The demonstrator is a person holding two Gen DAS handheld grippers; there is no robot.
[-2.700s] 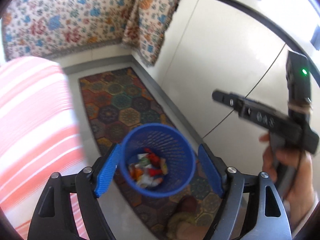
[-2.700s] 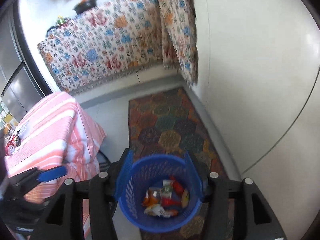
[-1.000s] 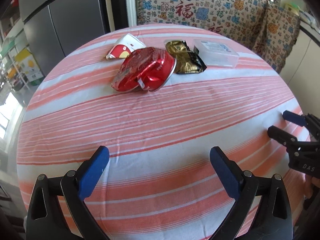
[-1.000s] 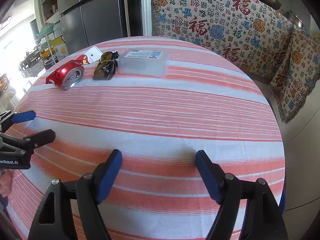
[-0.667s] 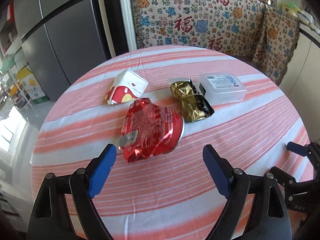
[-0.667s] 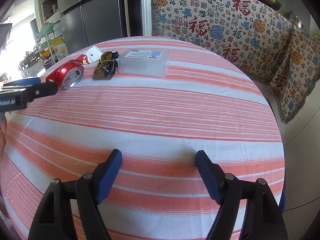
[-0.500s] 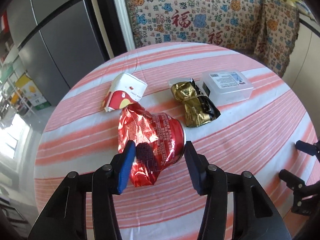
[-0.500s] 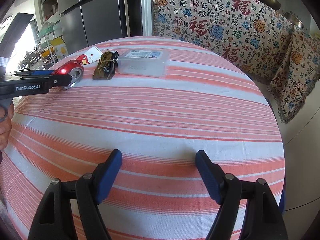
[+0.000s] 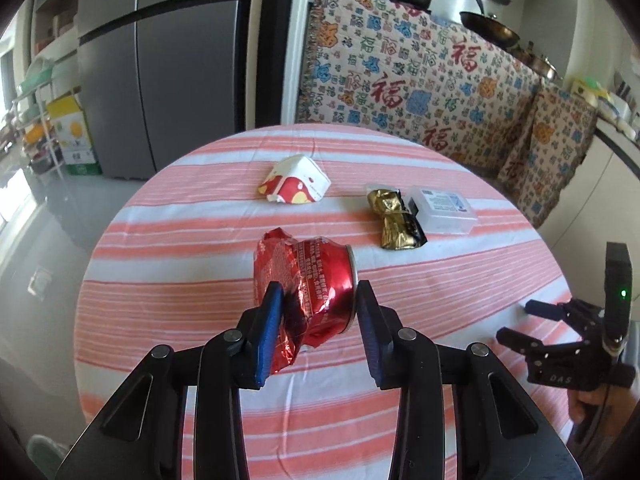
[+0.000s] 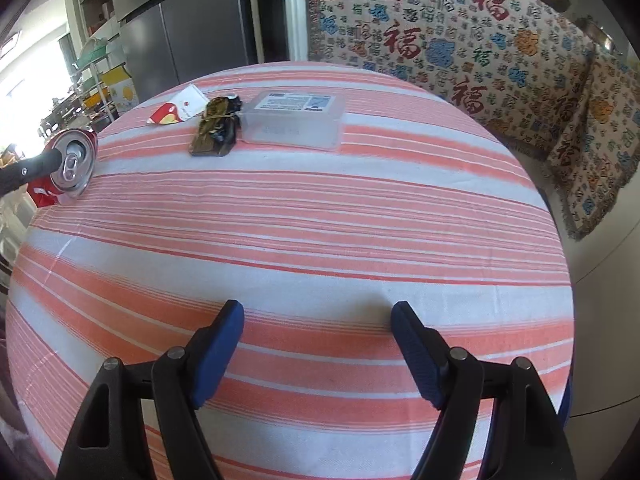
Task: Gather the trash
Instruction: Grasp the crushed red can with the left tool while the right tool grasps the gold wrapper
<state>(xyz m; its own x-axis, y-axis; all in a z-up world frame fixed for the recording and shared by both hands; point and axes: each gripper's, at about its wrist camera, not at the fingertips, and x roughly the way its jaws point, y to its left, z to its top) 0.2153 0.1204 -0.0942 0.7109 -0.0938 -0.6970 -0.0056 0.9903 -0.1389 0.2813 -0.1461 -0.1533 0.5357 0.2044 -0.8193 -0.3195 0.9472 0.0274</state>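
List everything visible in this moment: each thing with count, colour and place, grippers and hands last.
crushed can: one, red with a silver top, between the left gripper's pads, above the tablecloth.
paper carton: one, white with red and yellow, far side of the table.
foil wrapper: one, gold and black, beside the plastic box.
plastic box: one, clear with a blue label, right of the wrapper.
tablecloth: one, orange and white stripes, covering the round table.
fridge: one, grey, behind the table.
patterned cloth: cream with red characters, draped behind the table.
left gripper: black with blue pads, jaws closing on the can.
right gripper: open, nothing between its pads.
hand: one, holding the right gripper's handle.
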